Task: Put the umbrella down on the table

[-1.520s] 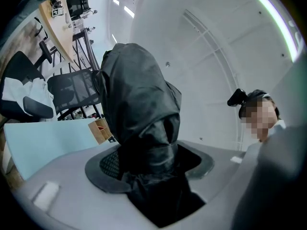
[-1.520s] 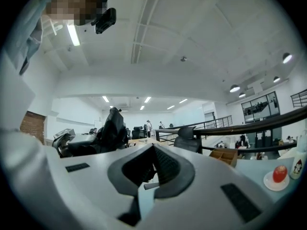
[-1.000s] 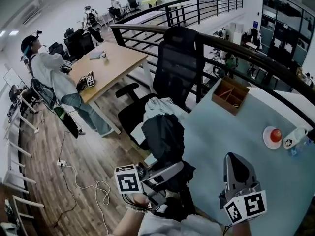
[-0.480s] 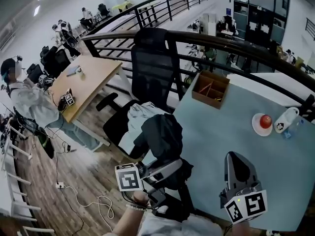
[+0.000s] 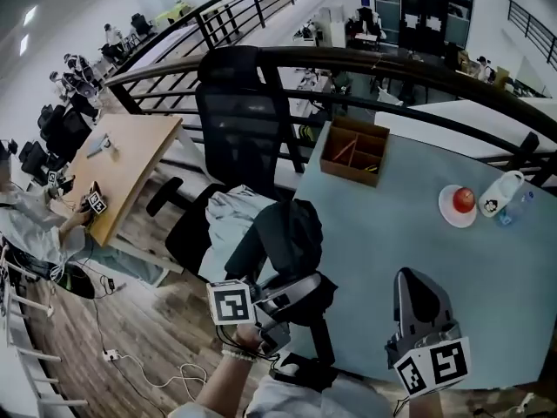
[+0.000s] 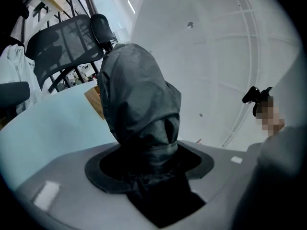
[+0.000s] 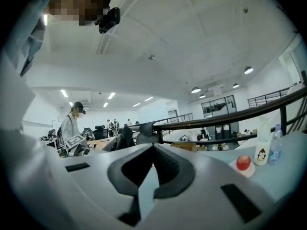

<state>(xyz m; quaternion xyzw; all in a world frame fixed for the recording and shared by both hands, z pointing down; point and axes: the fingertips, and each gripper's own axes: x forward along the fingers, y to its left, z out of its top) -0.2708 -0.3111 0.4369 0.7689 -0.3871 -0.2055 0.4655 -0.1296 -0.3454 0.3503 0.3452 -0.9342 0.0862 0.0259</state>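
A folded dark umbrella (image 5: 291,238) in its fabric sleeve stands up out of my left gripper (image 5: 287,296), which is shut on its lower end. It hangs at the left edge of the pale blue table (image 5: 392,259), beside the chair. In the left gripper view the umbrella (image 6: 139,114) fills the middle, clamped in the left gripper (image 6: 148,164). My right gripper (image 5: 416,279) is over the table's near part, shut with nothing in it. In the right gripper view, the right gripper (image 7: 153,147) has its tips meeting.
A wooden box (image 5: 354,151) sits at the table's far left. At the right are a plate (image 5: 446,212) with an apple (image 5: 464,199), a white bottle (image 5: 498,194) and a water bottle (image 5: 513,209). A black office chair (image 5: 239,138) with a light jacket (image 5: 228,225) stands left of the table. A railing runs behind.
The head view has swung so the table and chair sit further left and lower. Both grippers keep their places in it, and the left one still holds the umbrella.
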